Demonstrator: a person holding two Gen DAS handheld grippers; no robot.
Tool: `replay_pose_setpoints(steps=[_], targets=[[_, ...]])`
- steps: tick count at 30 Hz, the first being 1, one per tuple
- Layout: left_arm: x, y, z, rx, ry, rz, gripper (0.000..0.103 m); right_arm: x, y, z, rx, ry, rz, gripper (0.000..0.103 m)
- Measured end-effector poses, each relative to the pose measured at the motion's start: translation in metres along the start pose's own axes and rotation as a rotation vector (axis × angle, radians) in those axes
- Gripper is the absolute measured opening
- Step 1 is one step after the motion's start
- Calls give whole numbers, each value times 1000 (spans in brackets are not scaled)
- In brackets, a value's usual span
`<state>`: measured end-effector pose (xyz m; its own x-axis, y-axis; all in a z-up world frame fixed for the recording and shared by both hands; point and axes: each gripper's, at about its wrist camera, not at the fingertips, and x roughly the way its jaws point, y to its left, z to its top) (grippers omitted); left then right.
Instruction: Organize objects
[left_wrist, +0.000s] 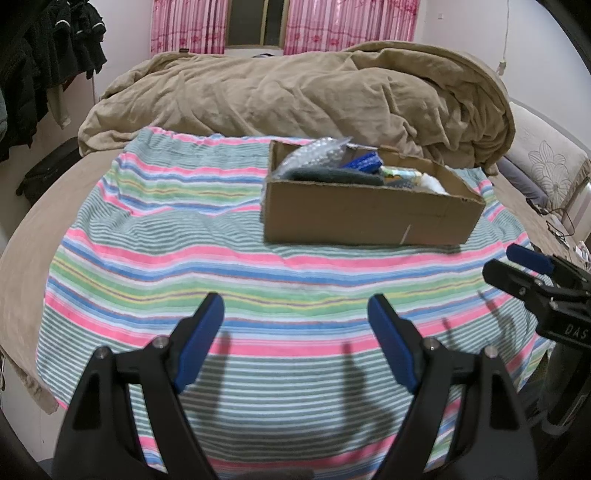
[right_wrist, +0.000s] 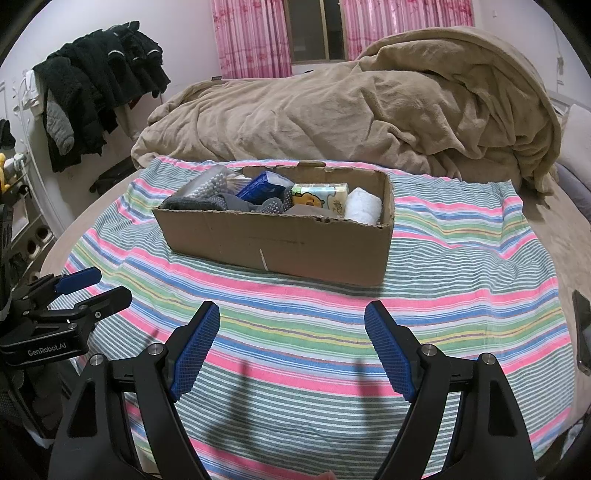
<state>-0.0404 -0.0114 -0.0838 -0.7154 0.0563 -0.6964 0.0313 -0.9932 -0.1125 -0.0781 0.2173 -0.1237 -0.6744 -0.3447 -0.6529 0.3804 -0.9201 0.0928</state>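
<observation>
An open cardboard box (right_wrist: 280, 243) stands on a striped towel (right_wrist: 295, 325) spread over the bed; it also shows in the left wrist view (left_wrist: 354, 218). Inside it lie a bubble-wrap bag (right_wrist: 207, 186), a blue pack (right_wrist: 264, 190), grey socks (right_wrist: 229, 203), a tissue pack with a cartoon bear (right_wrist: 319, 195) and a white rolled cloth (right_wrist: 364, 205). My left gripper (left_wrist: 295, 328) is open and empty above the towel, near the box's front left. My right gripper (right_wrist: 291, 332) is open and empty in front of the box. Each gripper shows at the edge of the other's view.
A heaped tan blanket (right_wrist: 369, 107) lies behind the box. Dark clothes (right_wrist: 96, 81) hang on a rack at the left. A dark phone (right_wrist: 583, 332) lies at the towel's right edge. Cables (left_wrist: 557, 221) lie near a pillow (left_wrist: 546, 162) on the right.
</observation>
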Motion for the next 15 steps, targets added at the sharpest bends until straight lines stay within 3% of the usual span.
replay_pose_setpoints(steps=[15], targets=[[1,-1,-1,3,3,5,81,-1,0,-1,2,0,-1,83]])
